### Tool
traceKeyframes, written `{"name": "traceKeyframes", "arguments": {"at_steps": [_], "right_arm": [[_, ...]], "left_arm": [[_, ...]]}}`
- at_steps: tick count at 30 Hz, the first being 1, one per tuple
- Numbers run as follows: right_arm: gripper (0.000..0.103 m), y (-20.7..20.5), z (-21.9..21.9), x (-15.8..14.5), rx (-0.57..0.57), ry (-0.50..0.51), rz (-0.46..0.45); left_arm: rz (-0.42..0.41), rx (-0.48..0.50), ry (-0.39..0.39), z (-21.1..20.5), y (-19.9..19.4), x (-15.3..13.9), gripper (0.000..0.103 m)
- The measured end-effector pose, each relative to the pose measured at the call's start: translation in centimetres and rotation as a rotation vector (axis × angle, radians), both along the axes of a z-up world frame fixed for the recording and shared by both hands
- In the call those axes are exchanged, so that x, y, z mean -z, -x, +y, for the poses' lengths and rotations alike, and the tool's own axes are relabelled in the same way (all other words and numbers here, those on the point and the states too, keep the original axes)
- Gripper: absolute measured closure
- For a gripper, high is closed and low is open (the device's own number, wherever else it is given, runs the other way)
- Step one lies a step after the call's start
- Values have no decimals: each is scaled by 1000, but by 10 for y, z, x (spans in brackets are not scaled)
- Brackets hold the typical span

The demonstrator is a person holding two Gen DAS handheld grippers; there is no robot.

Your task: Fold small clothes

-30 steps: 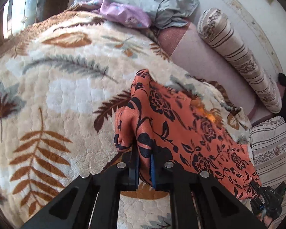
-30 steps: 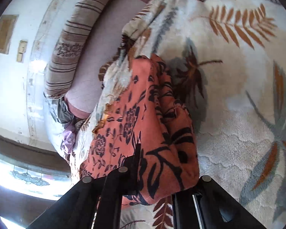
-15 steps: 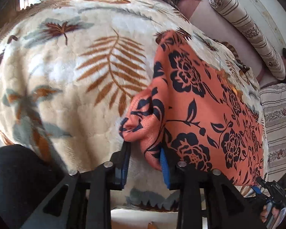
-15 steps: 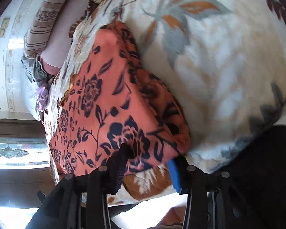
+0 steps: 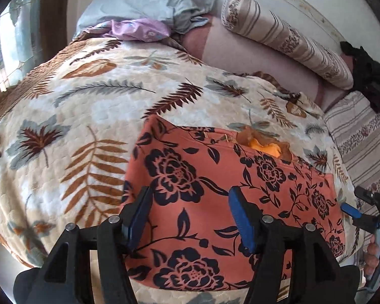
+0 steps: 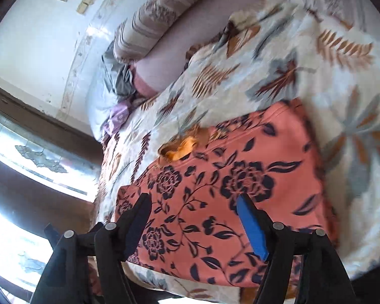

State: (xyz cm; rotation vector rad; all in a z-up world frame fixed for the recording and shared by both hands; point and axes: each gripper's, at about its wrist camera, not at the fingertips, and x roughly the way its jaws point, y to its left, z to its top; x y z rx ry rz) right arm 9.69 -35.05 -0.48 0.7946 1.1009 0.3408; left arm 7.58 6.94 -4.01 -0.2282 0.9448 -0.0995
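An orange garment with a dark floral print [image 5: 215, 190] lies flat and folded on the leaf-patterned blanket [image 5: 76, 116], near the bed's front edge. An orange-yellow lining [image 5: 263, 147] shows at its far edge. My left gripper [image 5: 190, 202] is open and empty, just above the garment's near left part. My right gripper [image 6: 192, 210] is open and empty over the same garment [image 6: 228, 177] in the right wrist view. It also shows at the far right of the left wrist view [image 5: 362, 212], off the garment's right end.
A striped bolster [image 5: 286, 38] and a grey pillow [image 5: 149, 0] with a lilac cloth [image 5: 139, 27] lie at the head of the bed. A striped sheet [image 5: 359, 136] is at the right. A dark object [image 5: 367, 76] sits by the wall. A window [image 6: 25, 152] is at the left.
Both grippers have opened and let go of the garment's corners. The garment has dropped flat onto the blanket. Both grippers have drawn back a little.
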Motion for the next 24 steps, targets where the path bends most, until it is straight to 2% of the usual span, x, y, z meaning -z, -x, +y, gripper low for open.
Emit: {"name": "traceKeyframes", "arguments": {"at_steps": [2, 3, 4, 5, 6, 7, 8, 10, 13, 14, 17, 21, 24], "right_arm": [[30, -27, 18, 33, -78, -66, 86], [30, -37, 26, 46, -117, -57, 98], [30, -47, 26, 54, -126, 8, 82], [32, -57, 16, 59, -94, 82, 57], [38, -67, -4, 65, -25, 76, 42], [46, -73, -32, 70, 86, 24, 53], [59, -76, -61, 71, 204, 17, 71], [60, -74, -102, 64, 333, 60, 27], [59, -68, -127, 58, 355, 34, 41], [57, -63, -126, 48, 350, 75, 16], [36, -41, -110, 11, 304, 166, -61], [30, -6, -67, -23, 140, 140, -149], [28, 20, -30, -25, 28, 123, -161]], "left_arm": [[50, 10, -32, -9, -14, 22, 40], [78, 19, -42, -10, -19, 34, 40], [108, 22, -53, -10, -25, 46, 40], [128, 25, -61, -9, -29, 55, 40], [117, 35, -61, -8, -32, 58, 40], [93, 45, -66, -8, -32, 57, 39], [86, 55, -75, -8, -33, 55, 39], [76, 62, -78, -7, -41, 53, 38], [76, 49, -81, -4, -58, 58, 34], [73, 44, -87, -5, -64, 59, 33], [82, 46, -110, -7, -74, 51, 33], [-23, -14, -48, 20, -56, 20, 33], [-26, -82, -2, 54, -46, 16, 33]]}}
